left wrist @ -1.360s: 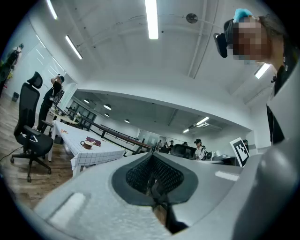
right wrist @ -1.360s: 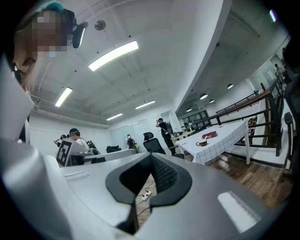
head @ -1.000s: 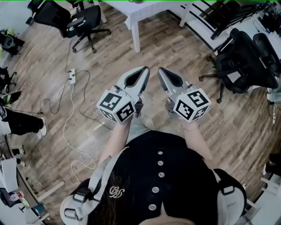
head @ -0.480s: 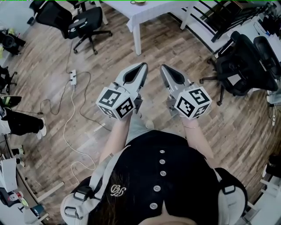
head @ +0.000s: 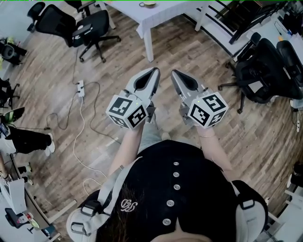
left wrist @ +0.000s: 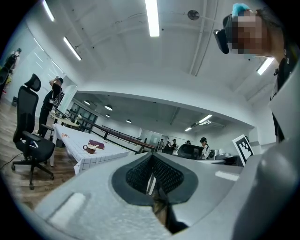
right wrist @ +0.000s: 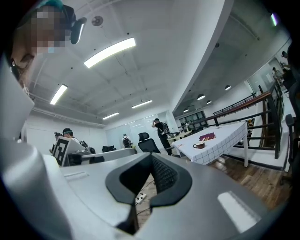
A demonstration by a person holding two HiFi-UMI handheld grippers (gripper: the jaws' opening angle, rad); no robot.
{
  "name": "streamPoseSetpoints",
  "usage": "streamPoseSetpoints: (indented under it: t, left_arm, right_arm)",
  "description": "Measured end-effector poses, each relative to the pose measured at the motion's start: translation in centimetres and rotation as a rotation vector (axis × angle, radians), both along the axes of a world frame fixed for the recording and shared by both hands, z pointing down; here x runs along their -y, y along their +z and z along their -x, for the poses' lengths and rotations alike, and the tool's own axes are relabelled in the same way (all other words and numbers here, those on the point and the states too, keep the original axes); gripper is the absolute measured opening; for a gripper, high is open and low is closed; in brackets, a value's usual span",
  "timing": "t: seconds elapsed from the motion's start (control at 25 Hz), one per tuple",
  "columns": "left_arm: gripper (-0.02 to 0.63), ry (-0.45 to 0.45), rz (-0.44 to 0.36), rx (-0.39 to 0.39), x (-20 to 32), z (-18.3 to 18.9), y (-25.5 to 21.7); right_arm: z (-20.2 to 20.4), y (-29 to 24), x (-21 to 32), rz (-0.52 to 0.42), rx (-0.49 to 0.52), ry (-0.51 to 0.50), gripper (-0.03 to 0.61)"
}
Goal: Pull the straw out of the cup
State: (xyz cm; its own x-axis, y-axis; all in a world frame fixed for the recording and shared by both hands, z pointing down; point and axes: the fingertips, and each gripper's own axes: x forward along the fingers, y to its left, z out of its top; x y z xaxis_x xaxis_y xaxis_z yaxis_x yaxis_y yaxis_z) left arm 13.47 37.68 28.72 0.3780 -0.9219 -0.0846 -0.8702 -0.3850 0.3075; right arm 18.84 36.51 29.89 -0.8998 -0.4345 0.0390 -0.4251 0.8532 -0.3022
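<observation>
A brown cup stands on a white checked table some way ahead of me. It also shows in the right gripper view as the cup on the table, and at the top edge of the head view, cup. A straw is too small to make out. My left gripper and right gripper are held level side by side over the wooden floor, both shut with nothing in them and far short of the table.
Black office chairs stand at the upper left and at the right. A white power strip and its cable trail across the floor on the left. A dark red booklet lies beside the cup. Other people stand in the background.
The table, chairs and floor have slid down the head view, so I have come closer to the table. Both grippers keep the same pose and stay shut.
</observation>
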Motion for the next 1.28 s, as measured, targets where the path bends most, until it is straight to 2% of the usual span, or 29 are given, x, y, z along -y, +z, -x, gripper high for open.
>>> streamPoseSetpoints:
  t: [0.76,1.0,1.28]
  left_arm:
    - [-0.002,0.095,0.032,0.026,15.5,10.2,0.8]
    - [-0.002,0.148,0.038,0.057,18.4,12.7,1.7]
    - [-0.003,0.163,0.056,0.027,20.8,14.8,2.5]
  right_arm:
    - [10.6,-1.1,15.3,-0.016,0.016,0.088,-0.002]
    - [13.5,-0.4,18.2,-0.009,0.018,0.113,-0.002]
    - [15.5,0.4,20.4,0.016,0.003,0.123,-0.002]
